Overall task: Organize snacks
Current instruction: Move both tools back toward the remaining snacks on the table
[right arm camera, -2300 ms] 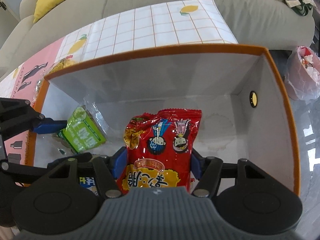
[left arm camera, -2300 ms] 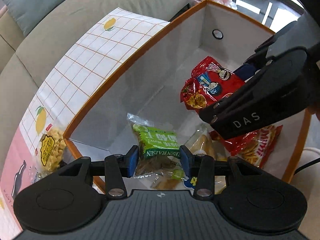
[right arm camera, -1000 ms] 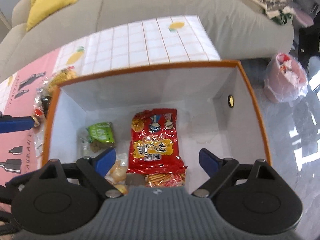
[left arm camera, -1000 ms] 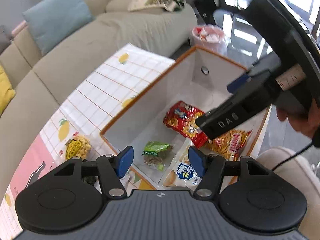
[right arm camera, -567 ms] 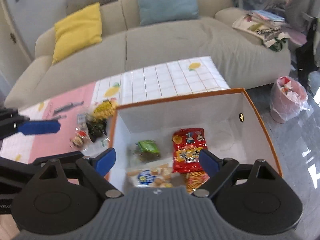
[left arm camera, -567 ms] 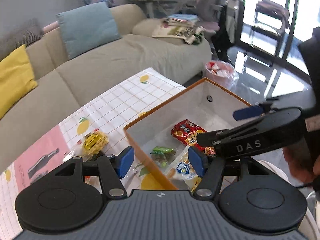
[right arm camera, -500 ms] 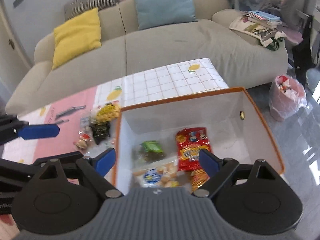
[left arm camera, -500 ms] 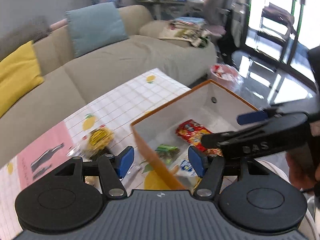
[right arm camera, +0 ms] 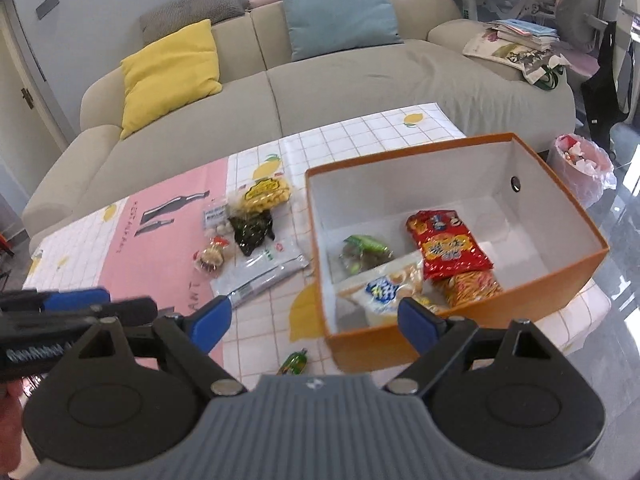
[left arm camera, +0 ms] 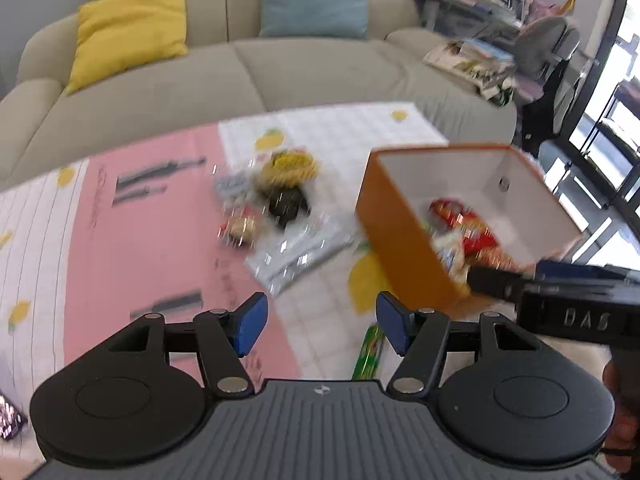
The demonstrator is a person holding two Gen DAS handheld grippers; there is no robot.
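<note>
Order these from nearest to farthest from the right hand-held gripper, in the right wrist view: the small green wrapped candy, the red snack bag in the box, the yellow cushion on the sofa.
From the right hand-held gripper:
1. The small green wrapped candy, on the tablecloth just ahead, outside the orange cardboard box.
2. The red snack bag, inside the box, to the right.
3. The yellow cushion, far back on the sofa, to the left.
</note>
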